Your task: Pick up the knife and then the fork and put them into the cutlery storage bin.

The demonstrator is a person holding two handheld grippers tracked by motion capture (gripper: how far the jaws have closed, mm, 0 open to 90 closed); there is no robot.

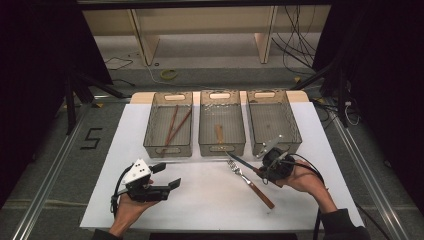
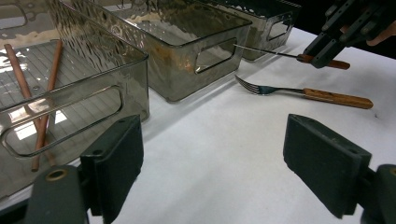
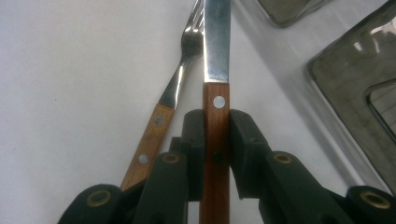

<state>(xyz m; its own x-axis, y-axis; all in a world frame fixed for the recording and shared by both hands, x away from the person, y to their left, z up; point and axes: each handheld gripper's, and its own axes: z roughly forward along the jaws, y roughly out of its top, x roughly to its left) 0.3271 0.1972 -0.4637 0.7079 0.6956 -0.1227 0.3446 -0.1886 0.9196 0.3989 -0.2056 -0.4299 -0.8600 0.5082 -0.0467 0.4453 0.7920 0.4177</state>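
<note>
Three smoked clear plastic bins (image 1: 222, 131) stand in a row on the white table (image 1: 200, 195). The left gripper (image 2: 224, 163) hangs wide open – empty. The right gripper (image 3: 216, 140) clamps the wooden-handled knife (image 3: 216, 70) just above the wooden-handled fork (image 3: 170, 93) – near the middle bin.

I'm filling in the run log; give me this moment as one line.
right gripper: shut on knife handle, blade toward bins | left gripper: open, nothing held | fork: on table | chopsticks: in left bin

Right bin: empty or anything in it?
Empty, apparently: the right bin shows only bare mesh floor, unlike the left bin's chopsticks.
</note>
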